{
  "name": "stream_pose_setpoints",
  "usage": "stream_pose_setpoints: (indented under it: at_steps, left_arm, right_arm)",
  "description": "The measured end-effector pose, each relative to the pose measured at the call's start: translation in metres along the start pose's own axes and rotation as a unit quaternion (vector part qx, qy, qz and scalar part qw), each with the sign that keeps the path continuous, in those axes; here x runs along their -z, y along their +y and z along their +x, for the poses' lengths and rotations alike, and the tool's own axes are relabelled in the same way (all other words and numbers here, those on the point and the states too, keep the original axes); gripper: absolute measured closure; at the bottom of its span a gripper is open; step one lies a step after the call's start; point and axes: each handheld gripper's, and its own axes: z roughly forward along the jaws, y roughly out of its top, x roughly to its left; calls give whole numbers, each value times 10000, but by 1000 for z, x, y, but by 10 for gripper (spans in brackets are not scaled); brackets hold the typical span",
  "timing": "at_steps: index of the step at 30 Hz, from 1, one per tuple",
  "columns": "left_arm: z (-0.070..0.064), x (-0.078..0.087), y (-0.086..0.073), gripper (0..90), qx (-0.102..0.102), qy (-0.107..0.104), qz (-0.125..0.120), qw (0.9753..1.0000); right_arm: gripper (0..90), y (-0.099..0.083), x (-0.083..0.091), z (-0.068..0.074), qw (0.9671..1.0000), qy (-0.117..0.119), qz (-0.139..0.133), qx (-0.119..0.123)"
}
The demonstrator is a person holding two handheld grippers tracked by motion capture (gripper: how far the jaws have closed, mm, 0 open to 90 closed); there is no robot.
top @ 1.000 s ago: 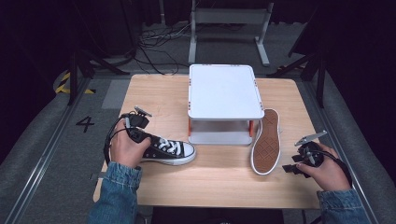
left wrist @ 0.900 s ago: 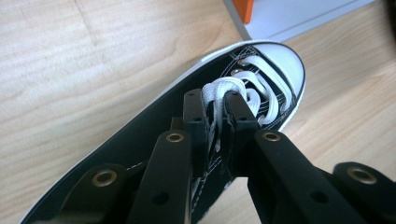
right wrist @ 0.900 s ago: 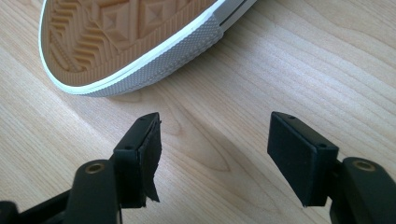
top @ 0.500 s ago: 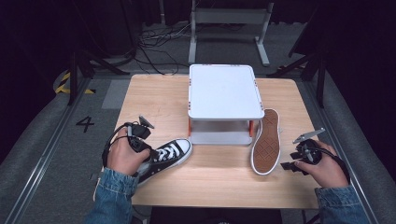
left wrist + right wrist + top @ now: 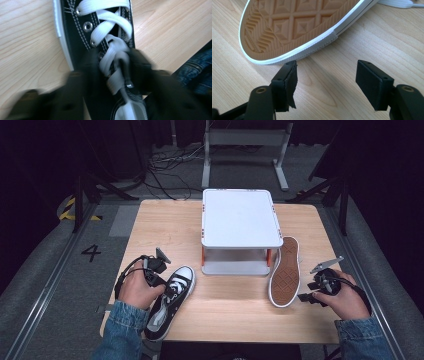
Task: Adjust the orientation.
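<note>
Left tool point(image 5: 156, 279): clamped on the laces of the black sneaker point(image 5: 169, 305), front-left on the worktop point(image 5: 230, 302)
Right tool point(image 5: 325, 82): jaws apart, just beside the overturned sneaker point(image 5: 297, 27)
Handling: light, soft canvas; grip the collar, laces may slip

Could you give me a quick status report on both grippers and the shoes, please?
Left hand-held gripper shut on upright sneaker at its laces. Right hand-held gripper open, apart from sole-out sneaker beside white stand. Nothing in the way.
</note>
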Motion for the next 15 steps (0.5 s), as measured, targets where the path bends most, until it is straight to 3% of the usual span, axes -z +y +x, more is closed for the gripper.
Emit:
stream_pose_setpoints:
  at_steps: [1, 2, 3, 5, 6, 7, 8, 10, 11, 12, 14, 15]
  left_arm:
    - [-4, 2, 0, 810, -108, 130, -50, 9998]
    - [-9, 9, 0, 851, -149, 294, -254, 9991]
    - [-9, 9, 0, 856, -149, 294, -254, 9991]
    - [-4, 22, 0, 860, 8, 151, -982, 9951]
    - [-4, 22, 0, 860, 8, 151, -982, 9951]
    - [-3, 28, 2, 861, 100, 141, -1322, 9911]
    - [-3, 28, 2, 860, 100, 141, -1322, 9911]
    - [2, 36, 8, 860, 415, 29, -1837, 9821]
    - [5, 38, 9, 860, 554, 69, -2007, 9781]
    - [5, 38, 9, 860, 554, 69, -2007, 9781]
    - [14, 39, 13, 860, 788, 50, -2264, 9708]
    - [16, 38, 15, 859, 870, 47, -2302, 9692]
  right_arm:
    - [347, -1, 0, 0, 10000, -6, 0, -15]
    - [348, -2, 1, 0, 10000, -19, 7, -26]
    - [349, -3, 2, -1, 10000, -25, -3, -31]
    - [350, -5, 3, -1, 10000, -41, -4, -61]
    - [351, -6, 3, -1, 10000, -50, -2, -65]
    - [351, -6, 3, -1, 10000, -52, 1, -66]
    - [351, -6, 3, -1, 10000, -52, 1, -66]
    - [351, -8, 3, 0, 9999, -54, 15, -92]
    - [350, -8, 3, 0, 10000, -52, 22, -77]
    - [350, -8, 3, 0, 10000, -52, 22, -77]
    - [350, -10, 3, 1, 10000, -44, 18, -85]
    - [350, -12, 3, 1, 9999, -41, 23, -109]
